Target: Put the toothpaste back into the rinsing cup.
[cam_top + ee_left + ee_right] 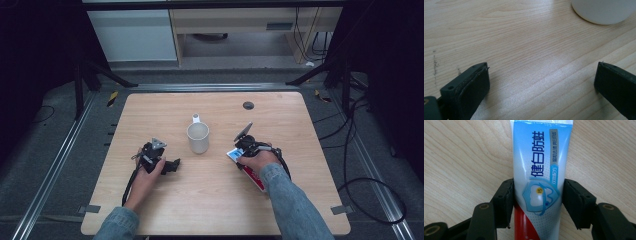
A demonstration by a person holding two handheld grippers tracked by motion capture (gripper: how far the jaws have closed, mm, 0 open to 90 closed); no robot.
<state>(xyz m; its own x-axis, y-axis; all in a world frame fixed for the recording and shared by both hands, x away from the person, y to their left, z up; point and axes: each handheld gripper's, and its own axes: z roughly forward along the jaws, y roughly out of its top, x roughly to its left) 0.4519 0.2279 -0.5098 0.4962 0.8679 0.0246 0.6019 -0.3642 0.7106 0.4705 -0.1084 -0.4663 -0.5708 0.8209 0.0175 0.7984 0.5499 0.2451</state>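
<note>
While clamped across its width between both black jaws of the right gripper [537,202], lies flat on the wooden table [210,200], a toothpaste tube [539,170]. Pads pressed against both edges of the tube, so a firm grasp. Printed lengthwise on the pale blue body, large dark blue Chinese characters: 健白防蛀. Beside them, on a grey strip, smaller white characters, too fine to read with certainty. Lower down, a shield emblem with a white tooth and a small yellow dot bearing tiny writing, illegible. Below the emblem, a red band running toward the camera.

Seen from the high view, right gripper [245,146] and tube [234,154] right of a white mug [198,137] standing upright mid-table, apart from both. Behind the mug, a small white object [196,119], not identifiable.

Left gripper [541,82] resting low on the table left of the mug, jaws spread wide, bare wood grain between them, nothing grasped. No brand or lettering legible on the mug.
</note>
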